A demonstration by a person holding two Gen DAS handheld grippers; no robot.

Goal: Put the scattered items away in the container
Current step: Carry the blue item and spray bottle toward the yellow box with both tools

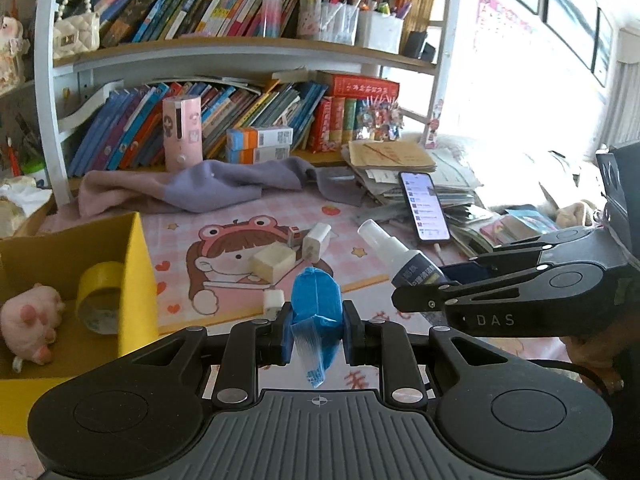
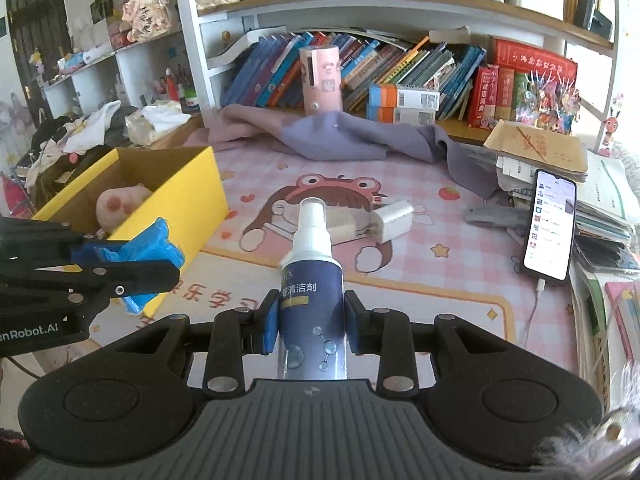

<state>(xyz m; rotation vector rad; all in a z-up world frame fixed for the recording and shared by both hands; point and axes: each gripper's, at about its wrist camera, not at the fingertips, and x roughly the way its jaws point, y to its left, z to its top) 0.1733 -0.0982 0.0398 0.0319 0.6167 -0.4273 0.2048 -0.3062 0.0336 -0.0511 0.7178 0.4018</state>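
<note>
My left gripper (image 1: 316, 330) is clamped on a crumpled blue plastic bag (image 1: 316, 304), tipped downward above the pink mat (image 1: 360, 208). My right gripper (image 2: 311, 320) grips a spray bottle (image 2: 311, 264), nozzle pointing away. The yellow box (image 1: 138, 276) sits at lower left of the left view, its open top unobstructed, with a tape roll (image 1: 98, 298) and pink plush (image 1: 28, 318) inside. A white charger (image 2: 394, 220) and foam block (image 1: 274, 262) lie mid-mat. The box's near wall is cut off.
</note>
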